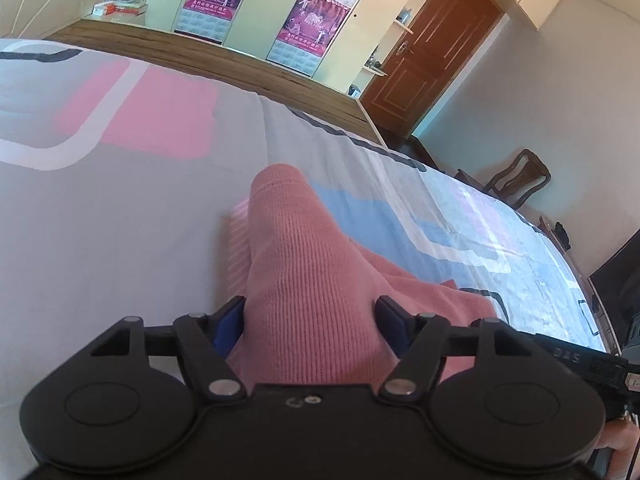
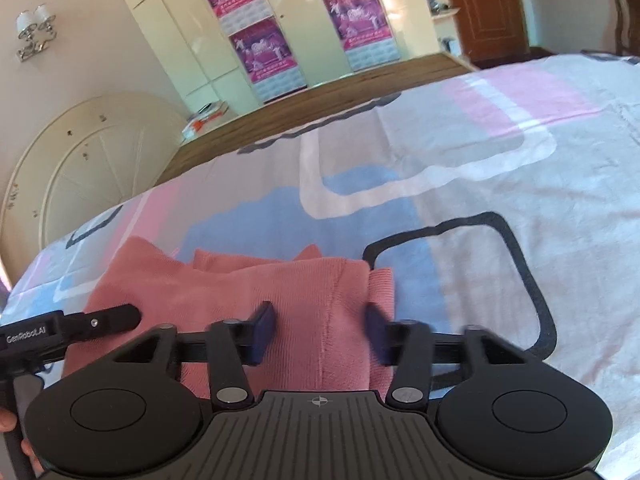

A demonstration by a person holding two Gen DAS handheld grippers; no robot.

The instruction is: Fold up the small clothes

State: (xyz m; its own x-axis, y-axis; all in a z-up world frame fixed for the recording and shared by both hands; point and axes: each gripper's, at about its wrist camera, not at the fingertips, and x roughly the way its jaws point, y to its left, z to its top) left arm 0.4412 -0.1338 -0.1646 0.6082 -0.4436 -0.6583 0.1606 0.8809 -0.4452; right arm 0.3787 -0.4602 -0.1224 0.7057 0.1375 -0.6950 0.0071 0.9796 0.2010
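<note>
Garment: pink ribbed knit garment (image 1: 304, 264), lying on the bed, partly folded over itself, one rounded end raised toward the middle of the bed in the left wrist view.
Garment, right wrist view: same pink knit (image 2: 224, 292), spread flat across the near edge of the bed, several pointed corners along its far side, a vertical seam running between the fingers.
Bed: sheet (image 1: 120, 208) printed with grey, pink, blue and white blocks and dark rounded outlines; wooden frame edge behind it.
Left tool (image 1: 310, 320): jaws spread wide, a thick bunch of the pink knit filling the gap between the blue pads; whether the pads press the cloth cannot be told.
Right tool (image 2: 320, 332): jaws part-way apart, blurred; pink knit between the blue fingers (image 2: 262, 332); grip on the cloth cannot be told.
Left tool, seen from the right wrist: black finger (image 2: 108, 316) lying over the left part of the garment.
Hand: edge of a hand (image 2: 8, 424) at the lower left of the right wrist view.
Room: cream wardrobe doors with purple posters (image 2: 256, 50), brown door (image 1: 436, 44), wooden chair (image 1: 516, 178) beside the bed.
</note>
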